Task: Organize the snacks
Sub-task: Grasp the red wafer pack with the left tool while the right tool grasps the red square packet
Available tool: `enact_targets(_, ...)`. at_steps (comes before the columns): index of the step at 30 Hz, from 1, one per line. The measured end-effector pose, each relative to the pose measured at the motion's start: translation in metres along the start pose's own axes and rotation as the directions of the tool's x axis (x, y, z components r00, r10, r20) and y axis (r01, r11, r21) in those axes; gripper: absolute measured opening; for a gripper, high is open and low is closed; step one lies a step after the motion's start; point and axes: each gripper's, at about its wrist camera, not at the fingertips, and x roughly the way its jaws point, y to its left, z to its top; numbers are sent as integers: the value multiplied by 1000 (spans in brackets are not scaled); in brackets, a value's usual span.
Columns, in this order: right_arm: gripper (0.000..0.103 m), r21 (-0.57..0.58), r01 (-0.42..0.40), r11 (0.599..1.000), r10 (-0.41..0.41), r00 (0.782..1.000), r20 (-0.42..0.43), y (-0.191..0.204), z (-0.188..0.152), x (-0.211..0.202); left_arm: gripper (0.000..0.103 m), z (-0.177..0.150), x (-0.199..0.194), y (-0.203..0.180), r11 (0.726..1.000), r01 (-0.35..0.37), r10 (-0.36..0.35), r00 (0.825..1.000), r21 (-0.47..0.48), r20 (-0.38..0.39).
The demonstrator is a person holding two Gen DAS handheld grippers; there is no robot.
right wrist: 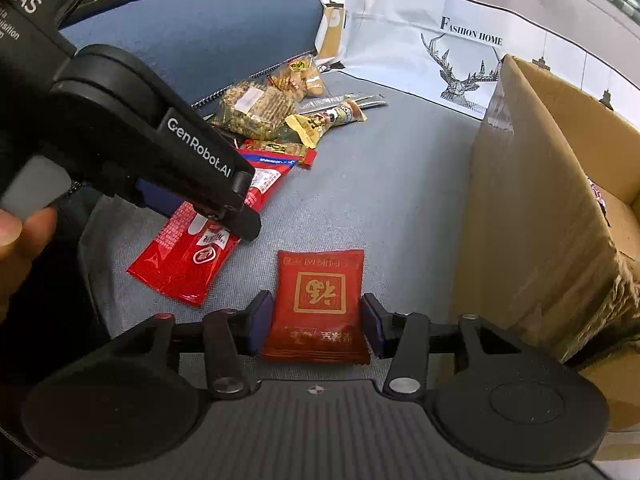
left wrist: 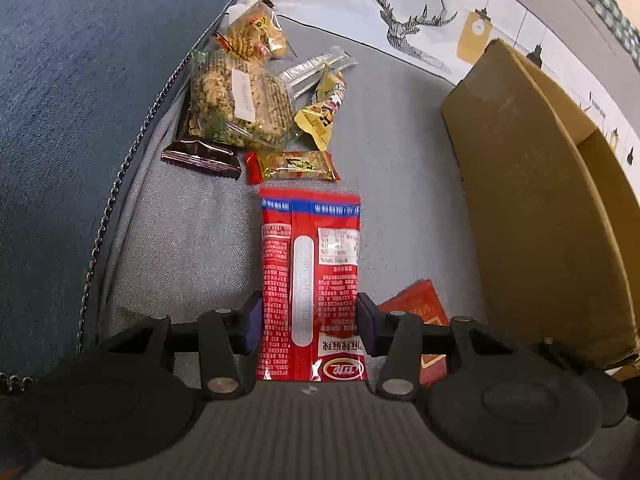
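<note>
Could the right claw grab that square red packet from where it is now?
Probably yes. The square red packet lies flat on the grey cloth, between the right claw's open fingers, and nothing covers it. The box stands apart on its right.
</note>
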Motion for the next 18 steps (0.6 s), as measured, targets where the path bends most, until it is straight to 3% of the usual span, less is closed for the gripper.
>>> enact_targets(7,58,-6,-8,1000,8,1000,8,0,0,1,56,-6,6,-20,989,-90,88,996,116,22)
enact_targets(18,51,9,-9,1000,9,1000,4,-4,-1,4,56,-6,8,-20,986,-99,97,995,131,24)
